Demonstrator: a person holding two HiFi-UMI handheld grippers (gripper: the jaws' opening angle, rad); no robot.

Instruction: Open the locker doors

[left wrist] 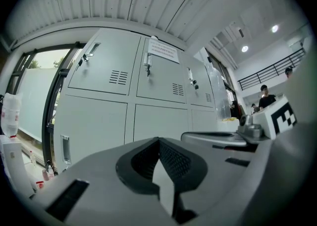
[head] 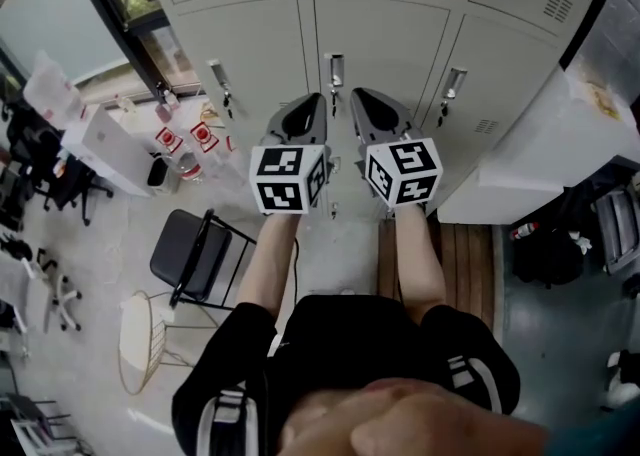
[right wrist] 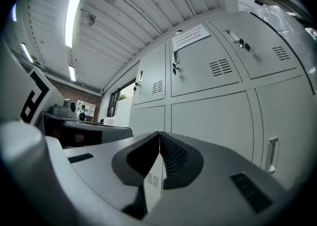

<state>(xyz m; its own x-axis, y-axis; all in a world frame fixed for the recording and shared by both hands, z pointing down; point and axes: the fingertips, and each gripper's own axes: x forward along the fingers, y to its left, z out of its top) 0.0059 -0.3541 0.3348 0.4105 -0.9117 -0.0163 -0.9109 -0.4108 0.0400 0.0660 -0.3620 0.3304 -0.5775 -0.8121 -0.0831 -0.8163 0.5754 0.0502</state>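
Note:
A bank of grey lockers [head: 385, 39] fills the top of the head view, every door closed. Each lower door has an upright handle: left [head: 220, 79], middle [head: 335, 69], right [head: 453, 84]. My left gripper [head: 316, 100] and right gripper [head: 356, 94] point side by side at the middle door, short of it. In the left gripper view the jaws [left wrist: 158, 140] are shut and empty, with closed doors [left wrist: 153, 69] and a recessed handle [left wrist: 65, 149] ahead. In the right gripper view the jaws [right wrist: 159, 134] are also shut and empty, and a handle [right wrist: 271, 153] shows at the right.
A black folding chair [head: 190, 254] and a round wire stool [head: 145, 339] stand on the floor at my left. A white cabinet [head: 530, 164] juts out at the right of the lockers. A dark window frame [head: 125, 24] borders the lockers on the left. People [left wrist: 266, 96] stand far off.

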